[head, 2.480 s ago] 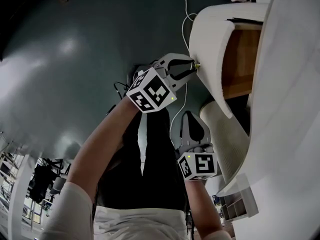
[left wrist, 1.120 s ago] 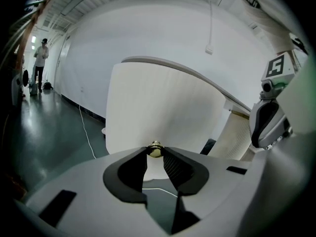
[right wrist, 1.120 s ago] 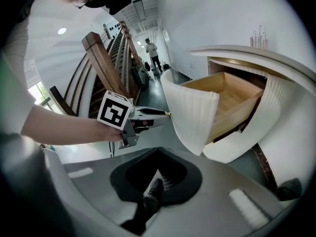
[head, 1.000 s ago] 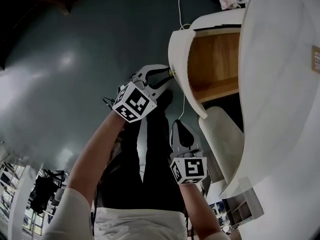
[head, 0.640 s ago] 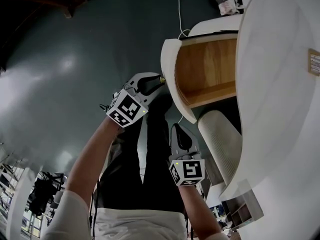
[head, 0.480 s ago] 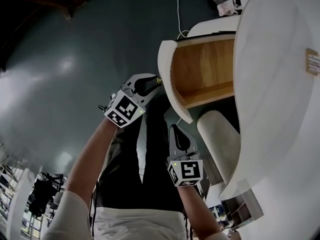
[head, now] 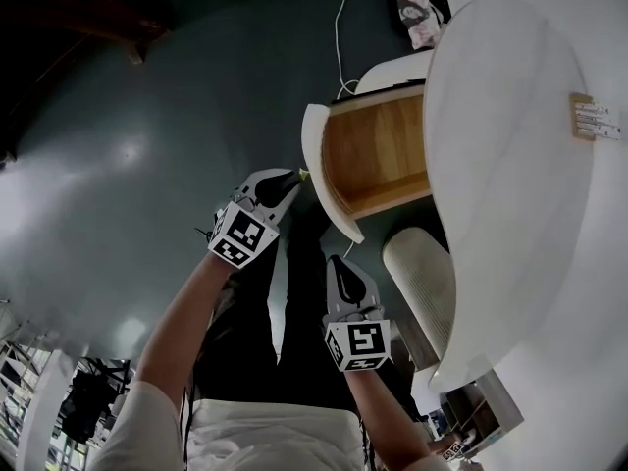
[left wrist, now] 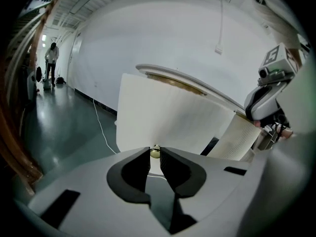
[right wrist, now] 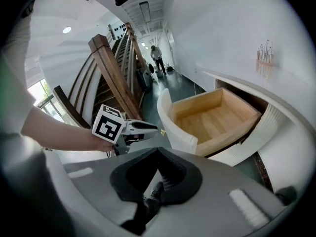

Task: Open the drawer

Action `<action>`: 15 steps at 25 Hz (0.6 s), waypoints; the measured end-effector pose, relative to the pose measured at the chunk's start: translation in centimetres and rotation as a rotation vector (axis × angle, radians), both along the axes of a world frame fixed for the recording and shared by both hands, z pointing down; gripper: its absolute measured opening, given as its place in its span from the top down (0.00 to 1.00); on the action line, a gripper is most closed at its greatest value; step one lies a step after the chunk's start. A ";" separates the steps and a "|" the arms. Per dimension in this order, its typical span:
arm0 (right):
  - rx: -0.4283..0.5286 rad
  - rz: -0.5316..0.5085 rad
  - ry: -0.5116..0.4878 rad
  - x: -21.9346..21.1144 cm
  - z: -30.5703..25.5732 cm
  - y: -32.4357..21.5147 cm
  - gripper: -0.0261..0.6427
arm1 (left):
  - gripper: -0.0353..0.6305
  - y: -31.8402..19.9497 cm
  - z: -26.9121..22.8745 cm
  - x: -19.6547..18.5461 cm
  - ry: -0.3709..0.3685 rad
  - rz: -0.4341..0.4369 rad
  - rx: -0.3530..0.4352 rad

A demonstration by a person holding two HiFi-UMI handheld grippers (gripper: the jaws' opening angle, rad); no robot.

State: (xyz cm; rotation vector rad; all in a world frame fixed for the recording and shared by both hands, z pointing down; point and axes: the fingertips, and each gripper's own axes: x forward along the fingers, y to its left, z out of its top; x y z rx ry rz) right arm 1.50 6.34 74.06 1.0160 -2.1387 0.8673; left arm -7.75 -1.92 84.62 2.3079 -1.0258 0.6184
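Observation:
The white curved cabinet's upper drawer (head: pixel 378 155) stands pulled out, its bare wooden inside (right wrist: pixel 212 115) showing. A small brass knob (left wrist: pixel 155 152) sits on its white front (left wrist: pixel 163 117). My left gripper (left wrist: pixel 155 154) is at that knob: the jaws are closing, and the knob lies between the very fingertips, touched on both sides. The head view shows the left gripper (head: pixel 292 177) just left of the drawer front. My right gripper (head: pixel 337 263) hangs lower, in front of the person's body, shut and holding nothing; in its own view the tips of the right gripper (right wrist: pixel 158 151) meet.
Below the open drawer a ribbed white curved front (head: pixel 420 278) bulges out. The white top (head: pixel 510 165) overhangs on the right. A white cable (head: pixel 340 27) runs over the dark floor. A wooden staircase (right wrist: pixel 113 78) stands behind, and a person (right wrist: pixel 157 58) stands far down the hall.
The drawer has slid further out with the left gripper drawing back on the knob. The left jaws stand narrower than a second ago. The right gripper has risen a little.

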 end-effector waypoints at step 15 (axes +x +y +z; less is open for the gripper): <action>0.095 0.016 -0.027 -0.6 -15.6 -6.4 0.94 | 0.91 -0.3 -20.9 -4.6 -0.004 -0.027 0.013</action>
